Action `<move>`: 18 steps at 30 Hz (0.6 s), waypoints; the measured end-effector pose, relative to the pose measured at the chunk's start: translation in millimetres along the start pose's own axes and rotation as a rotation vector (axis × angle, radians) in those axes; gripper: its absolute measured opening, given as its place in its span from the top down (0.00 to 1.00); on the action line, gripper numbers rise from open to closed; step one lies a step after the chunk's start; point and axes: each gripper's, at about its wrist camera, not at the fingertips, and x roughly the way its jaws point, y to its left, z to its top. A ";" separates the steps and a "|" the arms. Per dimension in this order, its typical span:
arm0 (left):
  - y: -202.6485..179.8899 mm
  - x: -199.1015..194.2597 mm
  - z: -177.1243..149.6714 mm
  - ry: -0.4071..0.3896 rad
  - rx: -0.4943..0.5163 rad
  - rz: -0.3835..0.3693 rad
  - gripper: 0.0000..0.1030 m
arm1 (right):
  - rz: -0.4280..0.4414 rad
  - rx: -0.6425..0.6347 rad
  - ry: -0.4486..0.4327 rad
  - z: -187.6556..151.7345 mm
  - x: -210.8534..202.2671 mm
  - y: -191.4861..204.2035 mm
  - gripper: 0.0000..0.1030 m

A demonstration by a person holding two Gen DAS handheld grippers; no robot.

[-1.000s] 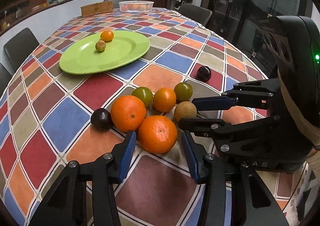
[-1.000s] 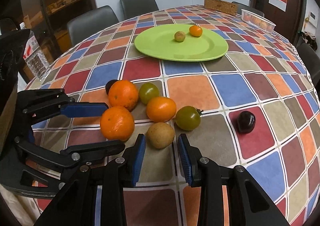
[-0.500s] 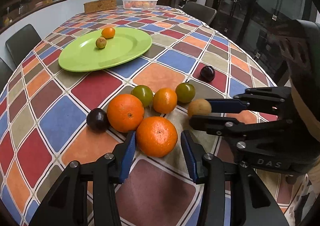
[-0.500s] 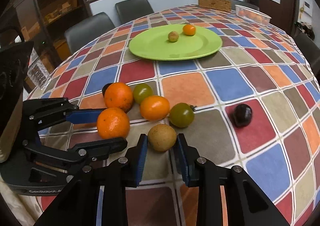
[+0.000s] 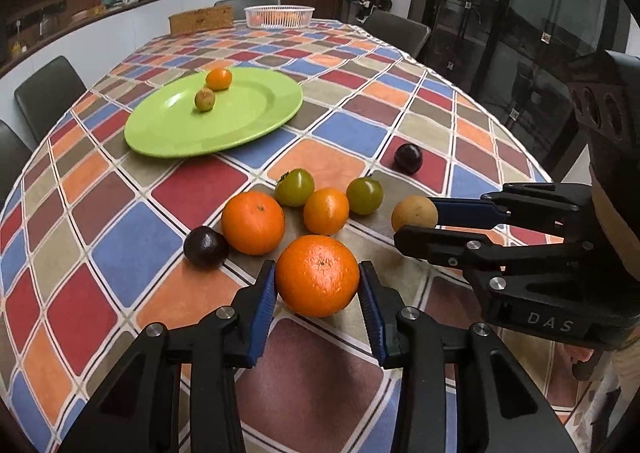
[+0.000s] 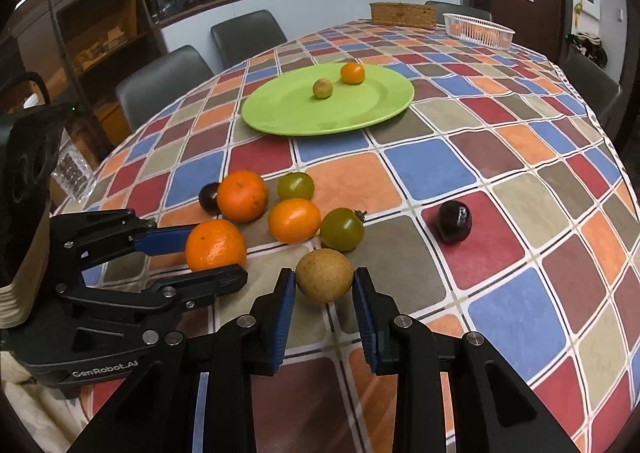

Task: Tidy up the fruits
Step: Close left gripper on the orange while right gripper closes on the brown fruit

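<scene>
Checkered surface (image 5: 132, 237) is crowded: left tongs (image 5: 318, 303) closing on an orange (image 5: 317, 275), right tongs (image 6: 324, 299) gripping a brown fruit (image 6: 324, 280), either could slip and scatter neighbours.

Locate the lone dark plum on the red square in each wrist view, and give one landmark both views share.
Left wrist view: the dark plum sits right of centre, beyond the right gripper.
Right wrist view: the dark plum sits right of centre, past the green tomato.
Shared landmark: the green plate, farther back on the table.
</scene>
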 end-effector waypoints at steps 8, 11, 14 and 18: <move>-0.2 -25.4 5.3 -0.056 0.010 -0.011 0.62 | -0.021 0.016 -0.046 4.8 -19.7 9.1 0.70; 2.0 -32.4 8.6 -0.072 0.008 -0.014 0.62 | -0.032 0.013 -0.065 8.5 -26.4 13.5 0.70; 5.2 -38.8 11.5 -0.087 0.009 -0.012 0.62 | -0.038 0.016 -0.080 13.1 -31.5 17.0 0.70; 10.9 -46.6 15.6 -0.107 0.009 -0.010 0.62 | -0.049 0.021 -0.099 20.2 -35.2 21.6 0.70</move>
